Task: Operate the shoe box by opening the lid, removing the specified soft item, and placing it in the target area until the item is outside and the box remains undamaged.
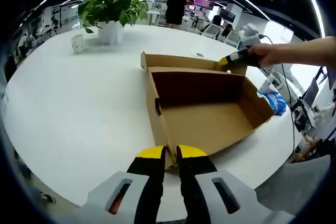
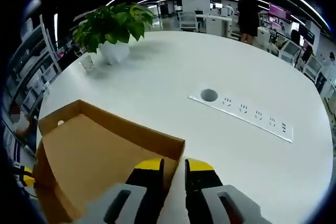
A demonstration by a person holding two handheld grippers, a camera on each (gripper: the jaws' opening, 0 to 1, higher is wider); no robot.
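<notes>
An open brown cardboard shoe box lies on the white table. Its inside shows bare cardboard. My left gripper is shut on the box's near corner wall. The lid stands up along the far side. A hand holds my right gripper at the lid's far right corner. In the right gripper view, the right gripper is shut on the lid's corner edge, with cardboard between its yellow-tipped jaws.
A potted plant and a small white cup stand at the table's far left. A socket panel is set into the tabletop beyond the lid. A blue and white packet lies right of the box. A person stands far behind.
</notes>
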